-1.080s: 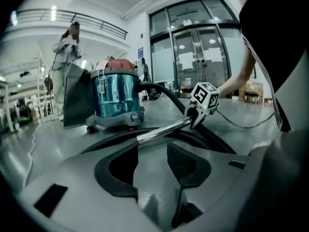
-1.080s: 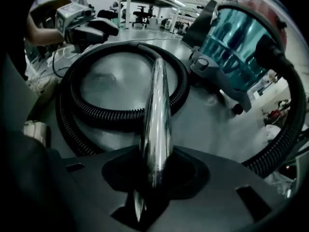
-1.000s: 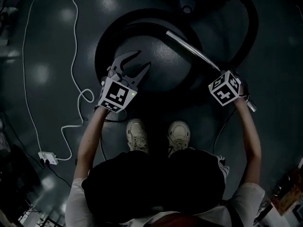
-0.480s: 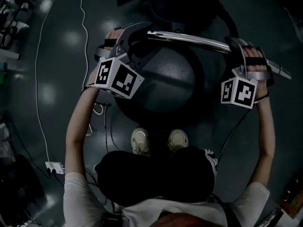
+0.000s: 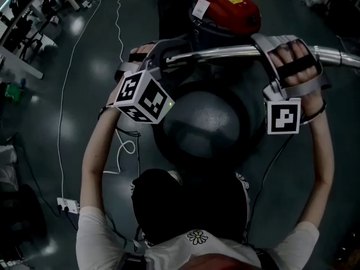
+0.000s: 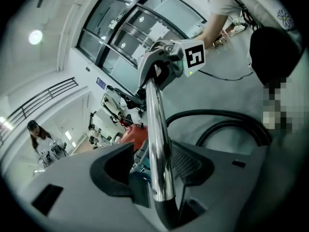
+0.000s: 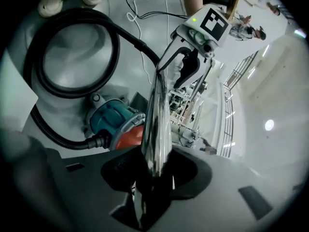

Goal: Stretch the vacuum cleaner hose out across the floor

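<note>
Chrome is the material of the vacuum tube (image 5: 225, 53), which the person holds level and high above the dark floor (image 5: 62, 100) with both tongs. The right gripper (image 7: 157, 166) has its jaws narrow and pressed on the tube from both sides, so it grips the tube firmly. In the head view the bare end of the tube goes on past the right hand (image 5: 295, 66). The left gripper (image 6: 157, 164) has just been opening its jaws, and they stand wide. The tube passes between them, close to the right jaw, and a clear gap shows between the tube and the left jaw, so this gripper does not clamp it. At the near end, between the roots of these jaws, the tube goes into a black cuff (image 6: 166, 214). The black hose (image 7: 115, 42) is not stretched out. It comes down from the tube's left end to the floor and lies there in one round loop under the tube, just beside the person's white shoes (image 7: 50, 1). Its ribbed end then runs into the vacuum cleaner (image 5: 228, 7), a red and teal machine that stands on the floor beyond the loop, on the side away from the person. A white power strip (image 5: 67, 206) lies on the floor at the person's left side, well apart from the loop.
</note>
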`<state>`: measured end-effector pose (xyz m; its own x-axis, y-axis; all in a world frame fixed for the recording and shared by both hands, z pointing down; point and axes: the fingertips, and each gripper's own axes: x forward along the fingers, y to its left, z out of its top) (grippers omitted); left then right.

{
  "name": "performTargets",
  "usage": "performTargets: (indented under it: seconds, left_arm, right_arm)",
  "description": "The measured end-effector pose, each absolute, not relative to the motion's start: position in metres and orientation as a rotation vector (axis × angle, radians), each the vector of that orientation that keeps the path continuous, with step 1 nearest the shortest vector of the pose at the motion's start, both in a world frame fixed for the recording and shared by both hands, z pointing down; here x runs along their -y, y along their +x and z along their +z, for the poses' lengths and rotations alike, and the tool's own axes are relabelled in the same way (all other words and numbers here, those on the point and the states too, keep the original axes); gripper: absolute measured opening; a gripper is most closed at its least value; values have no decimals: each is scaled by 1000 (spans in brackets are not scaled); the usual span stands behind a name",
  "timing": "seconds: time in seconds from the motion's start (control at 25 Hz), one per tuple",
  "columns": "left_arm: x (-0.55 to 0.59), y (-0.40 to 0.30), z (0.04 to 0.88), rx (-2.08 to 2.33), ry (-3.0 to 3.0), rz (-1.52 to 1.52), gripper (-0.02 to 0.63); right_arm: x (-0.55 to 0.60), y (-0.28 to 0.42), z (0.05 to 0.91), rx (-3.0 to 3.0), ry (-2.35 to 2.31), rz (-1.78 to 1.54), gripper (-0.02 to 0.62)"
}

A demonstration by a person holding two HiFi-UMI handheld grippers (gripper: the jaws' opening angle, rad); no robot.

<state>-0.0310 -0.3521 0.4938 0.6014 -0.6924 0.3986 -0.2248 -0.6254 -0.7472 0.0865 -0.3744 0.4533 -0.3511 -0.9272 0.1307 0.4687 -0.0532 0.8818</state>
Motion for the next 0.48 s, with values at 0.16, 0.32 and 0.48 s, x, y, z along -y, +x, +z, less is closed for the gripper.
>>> performTargets:
  seconds: [0.16,0.32,0.48]
  left_arm:
    - [332,-27,479,-728,-2217,-849,229]
    - [335,-41,487,-935,-2143,-854,172]
    - [333,-68,490,-1163,-2149,-775,167]
  right_arm:
    - [347,54,430,1107,607,-1779,160]
    - [324,23,423,953,587,-1966,187]
    - [325,-1,412,1168,711,-2024,297]
